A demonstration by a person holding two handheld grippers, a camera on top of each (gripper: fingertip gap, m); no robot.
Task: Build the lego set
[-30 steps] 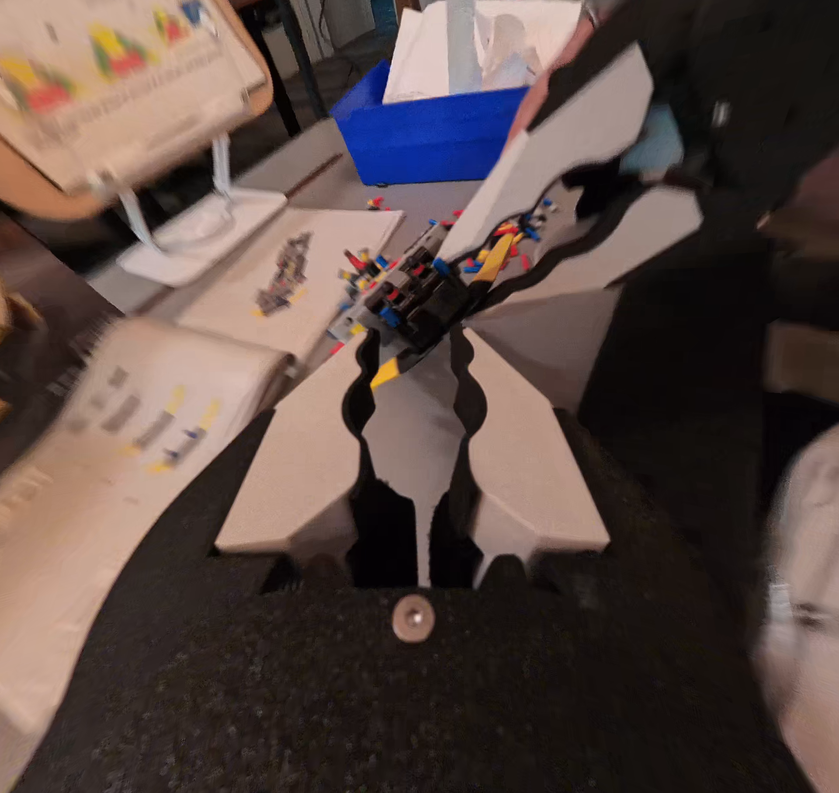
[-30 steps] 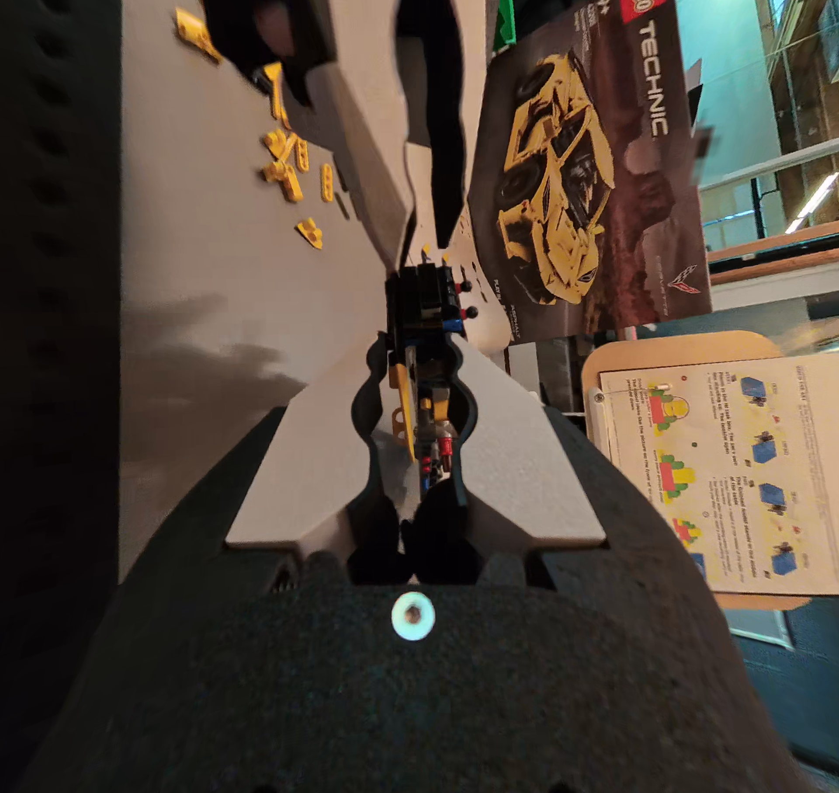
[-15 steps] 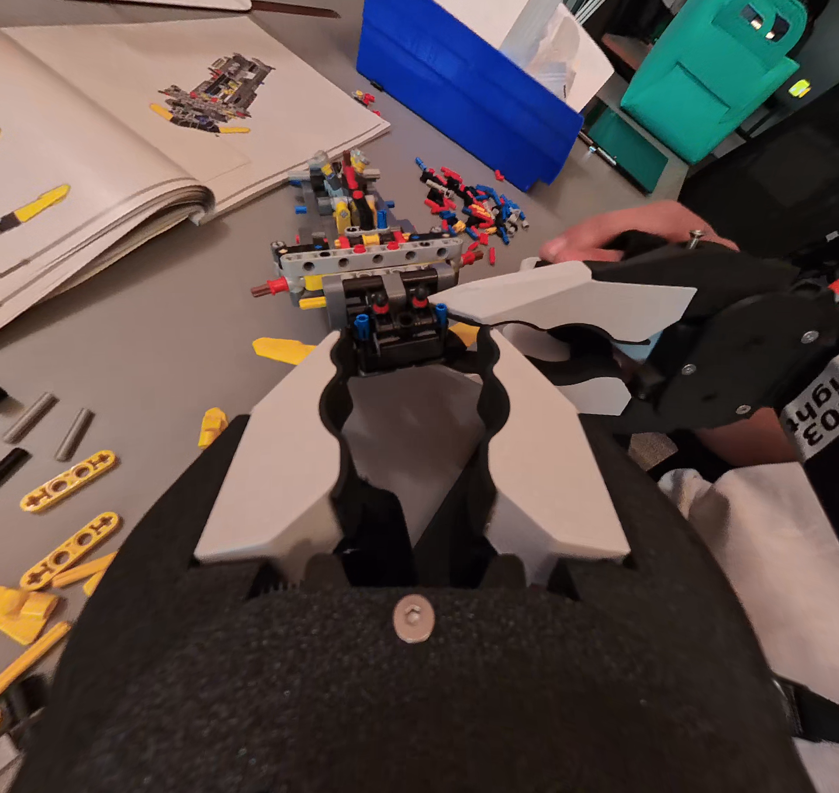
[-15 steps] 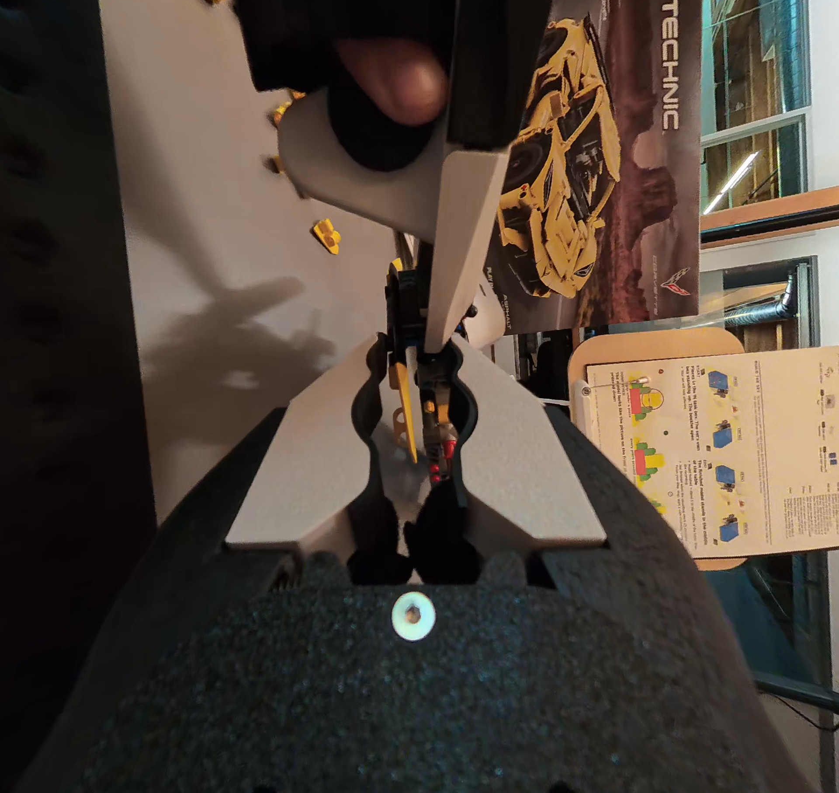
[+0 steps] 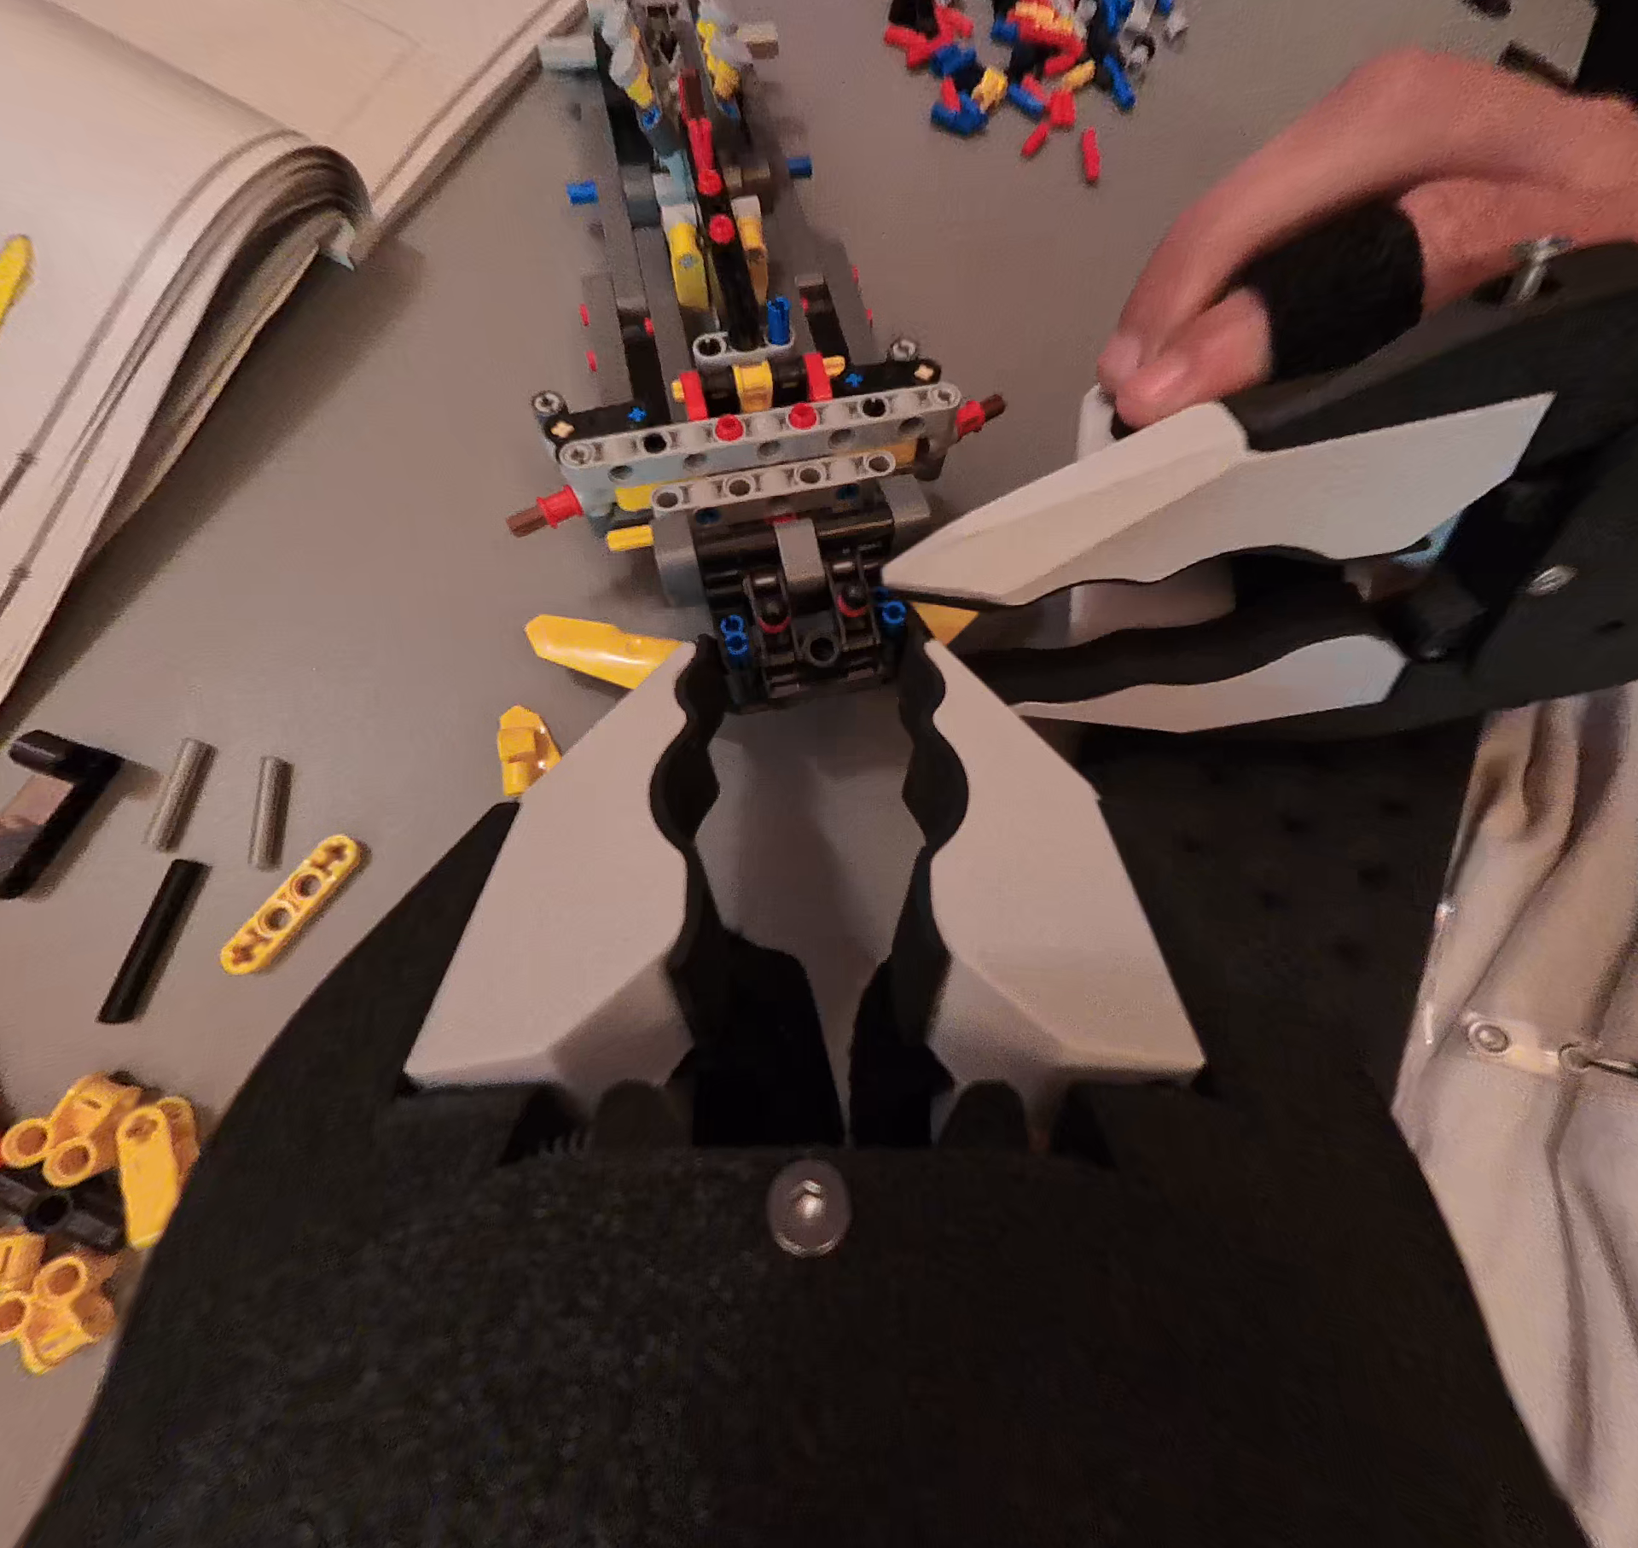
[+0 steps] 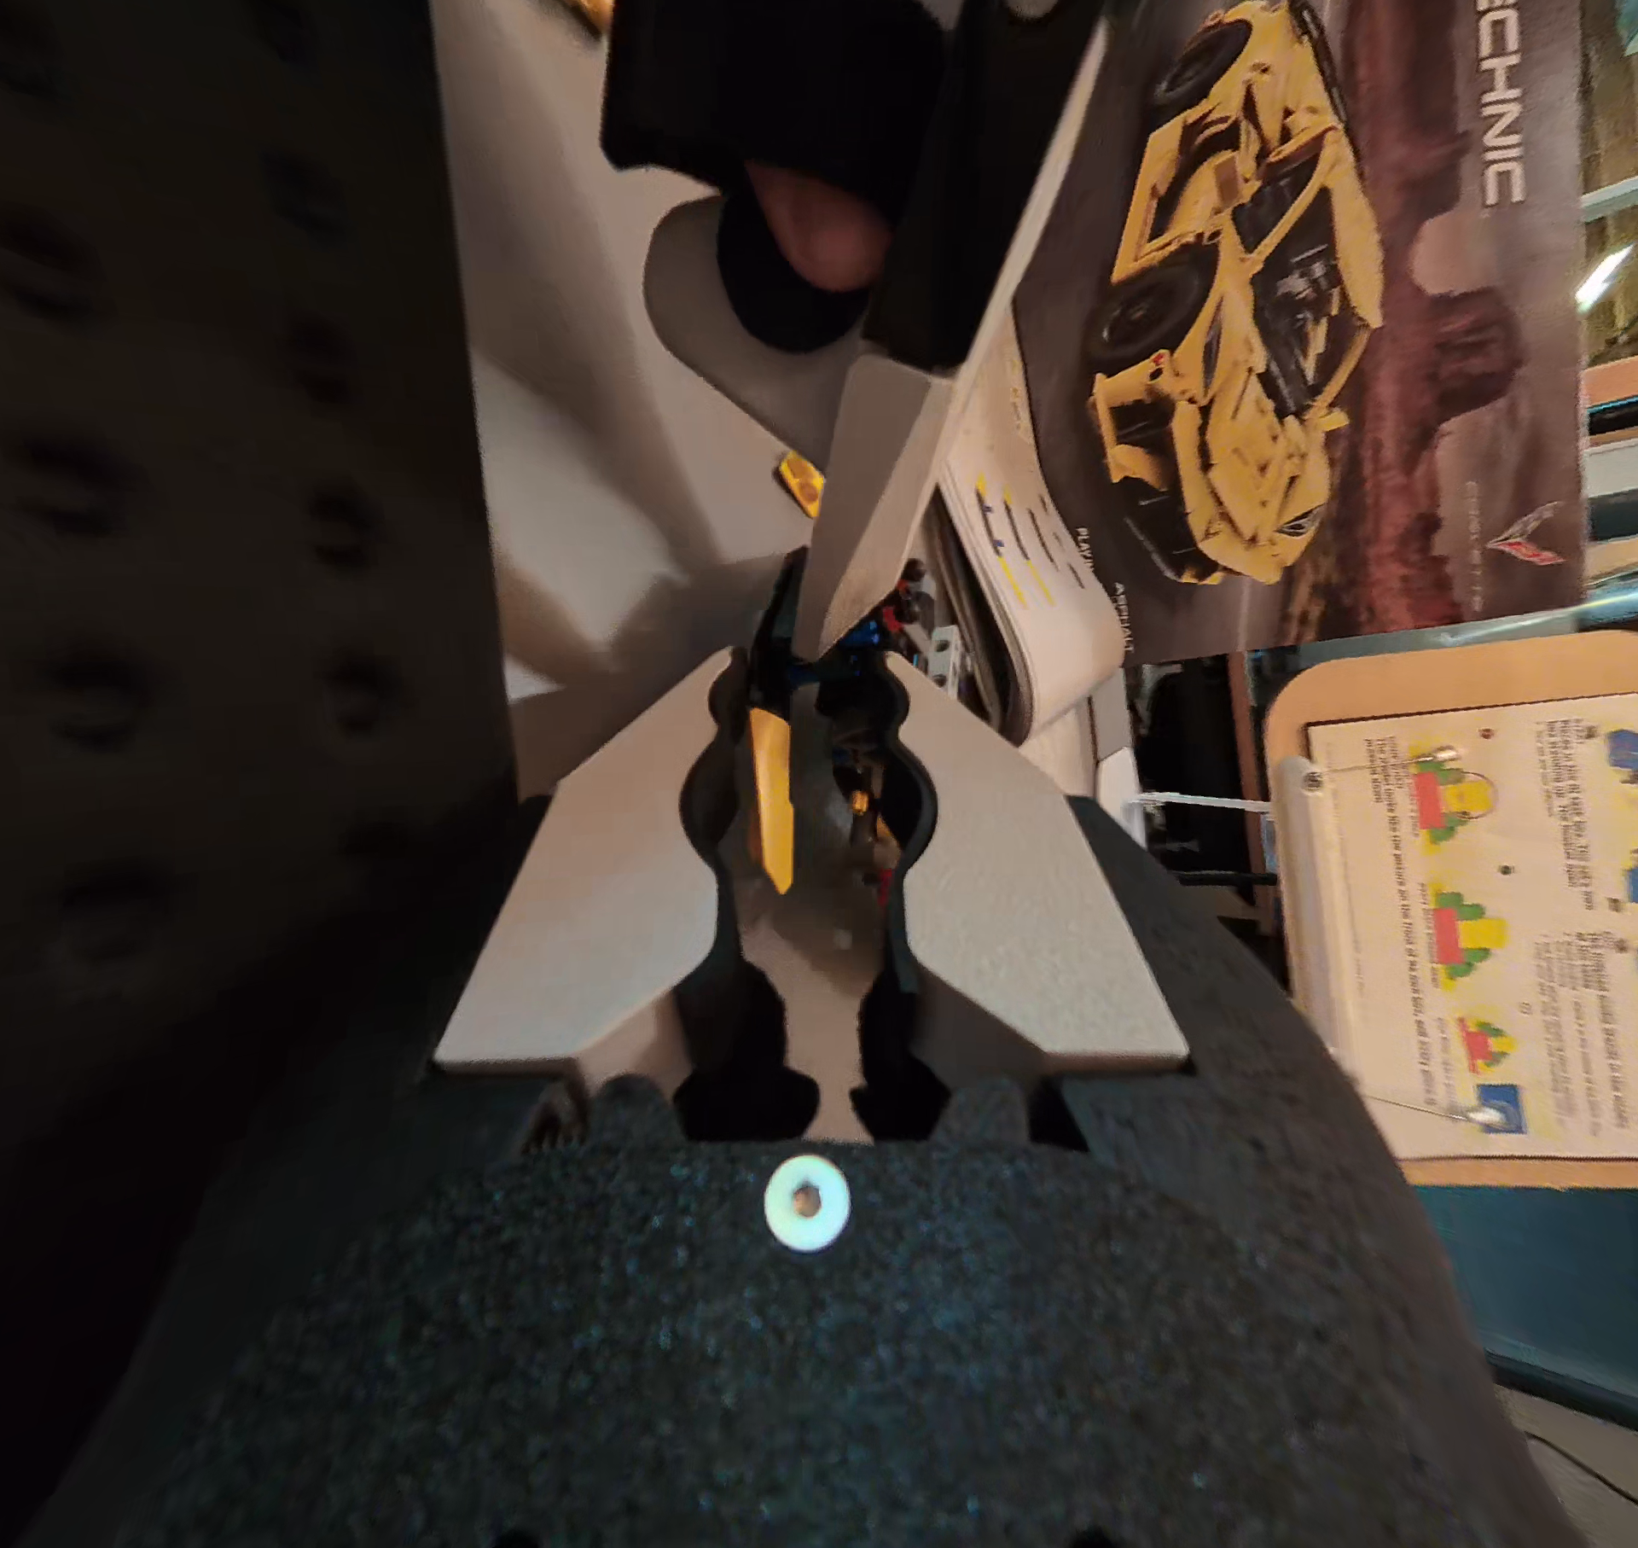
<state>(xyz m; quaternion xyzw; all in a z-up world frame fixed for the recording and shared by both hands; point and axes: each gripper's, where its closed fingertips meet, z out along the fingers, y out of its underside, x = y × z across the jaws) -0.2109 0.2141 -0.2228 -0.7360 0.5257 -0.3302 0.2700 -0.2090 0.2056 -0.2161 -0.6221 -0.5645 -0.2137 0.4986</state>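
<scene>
Two grippers meet on one end of the lego chassis [image 5: 753, 406]. The left gripper [image 5: 802, 668] has its fingertips pinched on the black end block [image 5: 802, 610], which sits right at the tips with the rest of the chassis stretching away beyond them on the grey table [image 5: 354, 530]. The right gripper [image 6: 807, 663] comes in from the left gripper's right side; in its own view the jaws stand partly apart with the block and a yellow panel [image 6: 769, 787] between them, and whether the pads press on either I cannot tell.

The risk, as I judge it, lies in both tools crowding the same small block: a squeeze or twist from one side could pop the blue pins [image 5: 734, 629] at the tips or shear the block off the grey beams [image 5: 762, 441] just beyond. The yellow panel may slip if the right jaws only cradle it. Outward to the left of the fingers lie loose yellow parts [image 5: 288, 902] and the open instruction book [image 5: 159, 202], and a dragged chassis could sweep those pieces away; far beyond to the right sits a pile of small pins [image 5: 1019, 25]
</scene>
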